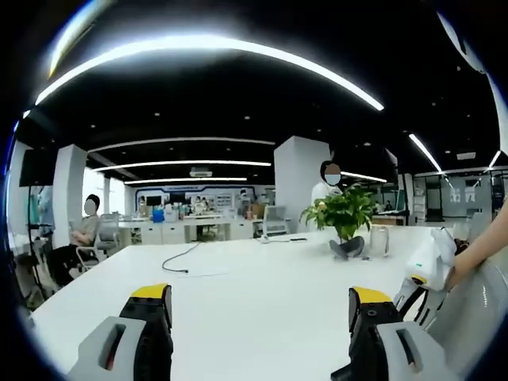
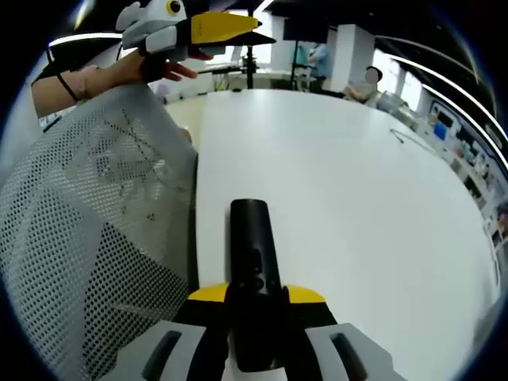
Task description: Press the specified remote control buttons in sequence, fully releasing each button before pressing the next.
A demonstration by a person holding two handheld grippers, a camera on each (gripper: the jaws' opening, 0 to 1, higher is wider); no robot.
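Item 1, left gripper (image 1: 258, 317): fingers spread wide, holding nothing, hovering above the white desk (image 1: 262, 278). Beyond it on the desk, left to right: a dark cable (image 1: 178, 258), a potted plant (image 1: 345, 214), a clear jug (image 1: 379, 240) just beside the plant.

Item 2, right gripper (image 2: 255, 305): yellow-tipped fingers closed narrowly on the black remote control (image 2: 254, 262), which points away from the camera along the desk. Left of the remote hangs a grey mesh screen (image 2: 87, 238); above the screen the left gripper is seen from outside, held in a person's hand (image 2: 151, 67).

Risks, as judgement: the remote is clamped across its lower body near the buttons, so the fingers may cover or press a key unintentionally. The left fingers stand well apart from the remote; a wide-spread tip could strike two buttons at once or fail to lift clear between presses.

View differences: the right gripper view supplies the remote and the mesh screen; the left gripper view supplies the plant, jug, cable and seated people in the office behind.
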